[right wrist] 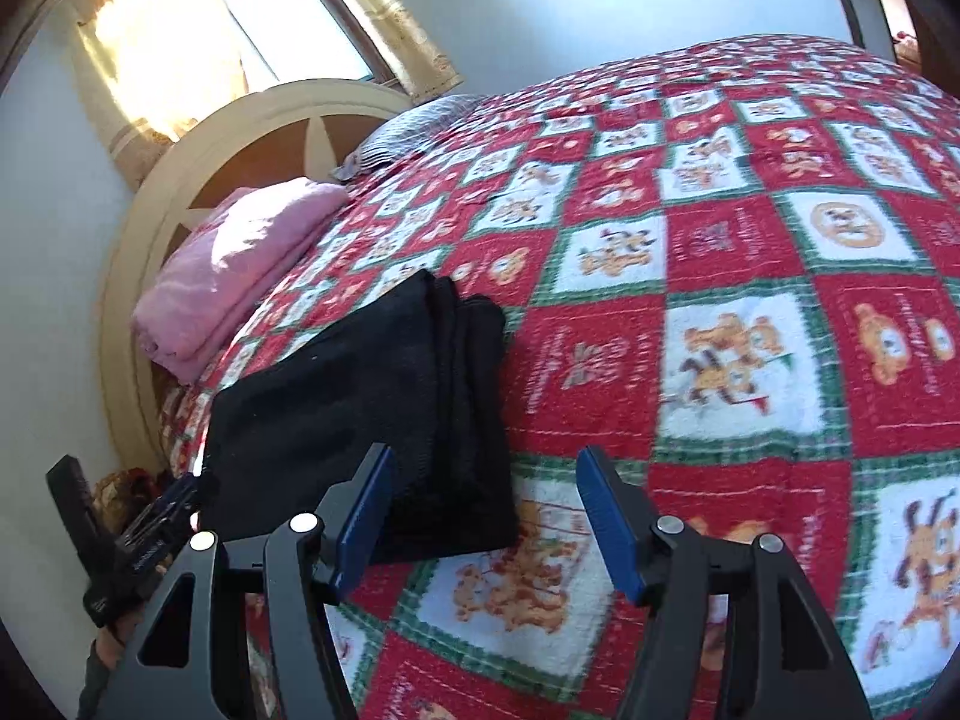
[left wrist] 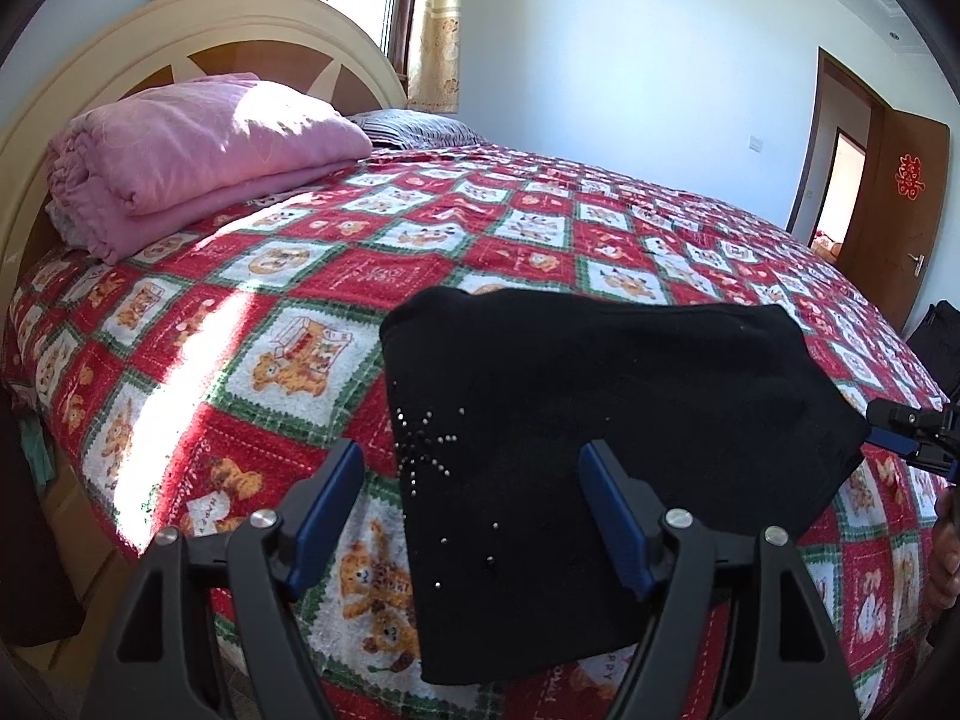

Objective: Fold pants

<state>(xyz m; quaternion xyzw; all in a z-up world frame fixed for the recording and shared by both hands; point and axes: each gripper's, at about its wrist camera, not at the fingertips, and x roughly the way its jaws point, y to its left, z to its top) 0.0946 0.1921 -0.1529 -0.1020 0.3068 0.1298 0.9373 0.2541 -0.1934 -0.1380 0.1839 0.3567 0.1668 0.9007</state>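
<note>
**Black pants lying folded on the bed, both grippers clear of them**

Left gripper (left wrist: 474, 510): jaws standing spread, nothing pinched. Its right finger is hanging over the pants (left wrist: 600, 450); its left finger is hanging over the quilt (left wrist: 240, 324). Contact with the cloth is hard to make out.

Right gripper (right wrist: 486, 510): jaws spread, gripping nothing, bare quilt showing in the gap. The folded bundle's near corner is lying at 11 o'clock of that gap, partly hidden behind the left finger.

In the left wrist view the bundle's long axis is running from 8 toward 2 o'clock, with small studs glinting at the 8 o'clock end. Its 3 o'clock corner is sitting just beside the other gripper, which is cut off by the frame edge. In the right wrist view stacked fold edges are showing at 12 o'clock.

Pink blanket (left wrist: 198, 150) is lying at 10 o'clock by the headboard (left wrist: 180, 24).
</note>
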